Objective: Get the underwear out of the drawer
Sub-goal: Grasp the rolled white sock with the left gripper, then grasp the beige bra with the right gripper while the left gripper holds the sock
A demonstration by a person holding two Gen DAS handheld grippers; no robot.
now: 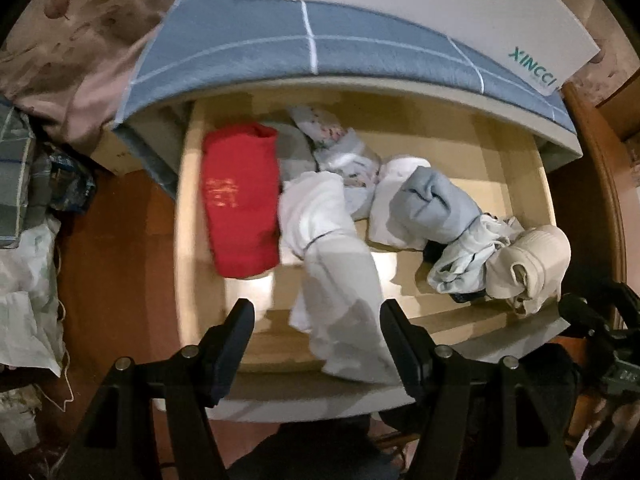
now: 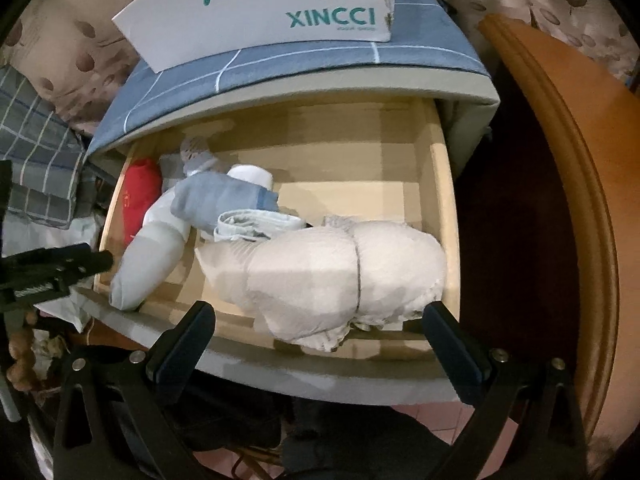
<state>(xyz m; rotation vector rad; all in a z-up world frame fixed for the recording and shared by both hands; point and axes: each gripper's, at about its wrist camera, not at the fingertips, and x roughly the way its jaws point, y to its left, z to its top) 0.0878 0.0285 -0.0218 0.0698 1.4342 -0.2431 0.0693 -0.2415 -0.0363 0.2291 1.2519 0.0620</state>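
The pale wooden drawer (image 1: 192, 240) stands pulled out, holding several rolled garments. Across its front edge drapes a long white garment (image 1: 336, 280), lying between the fingers of my open left gripper (image 1: 317, 308). A red roll (image 1: 240, 200) lies at the drawer's left and a blue-grey roll (image 1: 432, 208) in the middle. At the right is a cream bundle (image 1: 528, 264). In the right wrist view that cream bundle (image 2: 340, 272) fills the drawer's (image 2: 446, 200) near right corner. My right gripper (image 2: 319, 312) hangs open just in front of it, fingers spread to either side without touching.
A white XINCCI box (image 2: 260, 12) rests on a blue checked cloth (image 2: 304, 64) over the cabinet top. An orange wooden board (image 2: 560, 160) stands to the right. Plaid fabric (image 1: 16, 184) and plastic bags (image 1: 28, 300) pile up at the left.
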